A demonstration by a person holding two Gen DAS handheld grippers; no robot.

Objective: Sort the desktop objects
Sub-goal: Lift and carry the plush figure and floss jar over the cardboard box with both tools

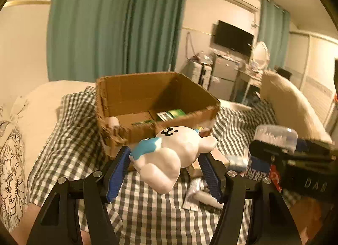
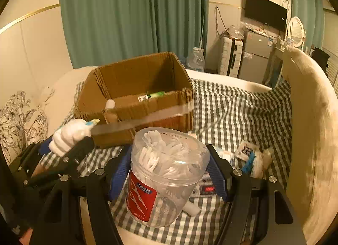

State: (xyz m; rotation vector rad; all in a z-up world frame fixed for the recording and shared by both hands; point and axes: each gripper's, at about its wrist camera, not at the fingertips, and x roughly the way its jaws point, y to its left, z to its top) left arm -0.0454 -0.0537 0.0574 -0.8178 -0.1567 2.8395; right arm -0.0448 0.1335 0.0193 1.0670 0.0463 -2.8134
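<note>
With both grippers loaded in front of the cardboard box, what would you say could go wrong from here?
1. The white toy figure lies tilted in the left gripper, much of it outside the pads, so it may twist or slip out.
2. The clear floss-pick jar is smooth and round in the right gripper and could rotate.
3. The cardboard box sits on soft checkered bedding; a bump could tip it.

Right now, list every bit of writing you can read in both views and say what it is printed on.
"DAS": on the black body of the right gripper rig, seen from the left wrist view.
Red label on the clear jar: white characters, too small to read.
Embossed digits on the jar's lid rim: blurred.
Green box in the cardboard box: print unreadable.
</note>
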